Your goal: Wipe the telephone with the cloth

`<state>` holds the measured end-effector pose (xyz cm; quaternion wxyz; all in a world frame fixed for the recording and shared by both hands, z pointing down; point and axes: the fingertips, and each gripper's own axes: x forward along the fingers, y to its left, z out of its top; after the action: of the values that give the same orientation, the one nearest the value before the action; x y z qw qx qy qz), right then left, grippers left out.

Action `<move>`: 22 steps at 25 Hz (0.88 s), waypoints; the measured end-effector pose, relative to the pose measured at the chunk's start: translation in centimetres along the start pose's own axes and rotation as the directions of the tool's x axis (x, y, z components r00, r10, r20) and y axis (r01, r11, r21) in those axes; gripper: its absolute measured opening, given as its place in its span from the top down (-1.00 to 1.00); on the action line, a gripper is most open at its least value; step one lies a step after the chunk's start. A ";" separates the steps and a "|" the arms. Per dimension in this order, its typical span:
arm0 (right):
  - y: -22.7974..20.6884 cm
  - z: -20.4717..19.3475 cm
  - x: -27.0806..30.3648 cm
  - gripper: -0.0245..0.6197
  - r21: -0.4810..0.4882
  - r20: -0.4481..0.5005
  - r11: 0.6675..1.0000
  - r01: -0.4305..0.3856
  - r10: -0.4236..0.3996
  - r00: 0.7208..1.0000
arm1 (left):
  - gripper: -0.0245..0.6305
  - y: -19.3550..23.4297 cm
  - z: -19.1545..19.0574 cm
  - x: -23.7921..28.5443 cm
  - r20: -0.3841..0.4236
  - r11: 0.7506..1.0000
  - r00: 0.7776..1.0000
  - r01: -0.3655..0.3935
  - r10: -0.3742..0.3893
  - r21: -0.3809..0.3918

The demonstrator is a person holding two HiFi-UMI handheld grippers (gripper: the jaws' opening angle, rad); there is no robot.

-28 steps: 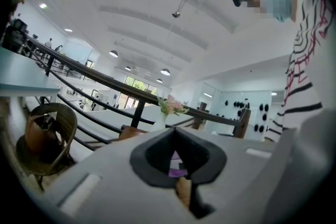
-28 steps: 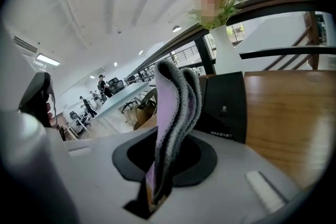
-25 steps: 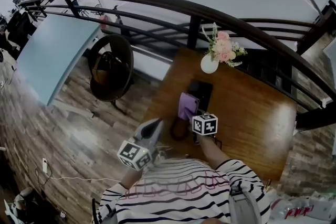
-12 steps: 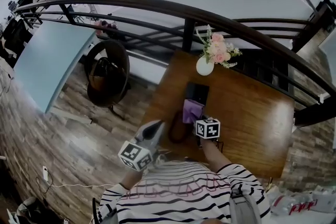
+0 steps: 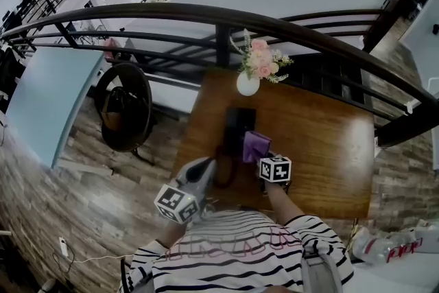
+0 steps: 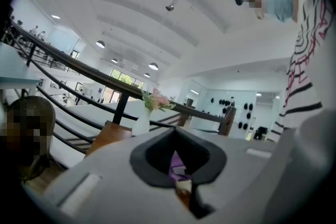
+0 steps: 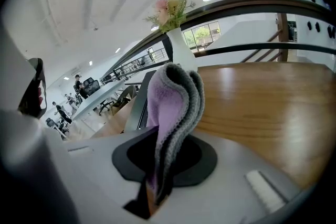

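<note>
A black telephone [image 5: 236, 121] lies on the wooden table [image 5: 322, 147], just in front of the flower vase. My right gripper [image 5: 261, 156] is shut on a folded purple and grey cloth [image 5: 255, 145], which hangs at the phone's near right corner. In the right gripper view the cloth [image 7: 173, 107] stands up out of the jaws of the right gripper [image 7: 160, 176], with the telephone [image 7: 137, 107] just behind it to the left. My left gripper [image 5: 208, 167] hovers at the table's near left edge. The left gripper [image 6: 181, 173] is shut with nothing in it.
A white vase of pink flowers [image 5: 248, 82] stands at the table's far edge, beside a dark curved railing [image 5: 309, 34]. A dark rounded object [image 5: 223, 175] sits by the phone's near left. A round chair [image 5: 123, 106] stands on the floor to the left.
The right gripper has carried the cloth from the phone's near left side across to its near right corner. The left gripper has stayed where it was.
</note>
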<state>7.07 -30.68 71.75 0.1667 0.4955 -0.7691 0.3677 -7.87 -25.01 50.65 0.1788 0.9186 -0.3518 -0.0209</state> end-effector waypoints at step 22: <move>2.9 5.0 -5.6 0.77 0.012 0.213 0.997 -0.073 0.069 0.975 | 0.92 0.5 0.4 1.6 0.003 1.000 1.000 0.010 -0.010 0.025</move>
<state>7.55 -30.04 63.75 0.0654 0.5059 -0.7960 0.3260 -7.12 -26.53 50.58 0.1668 0.9225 -0.3476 -0.0191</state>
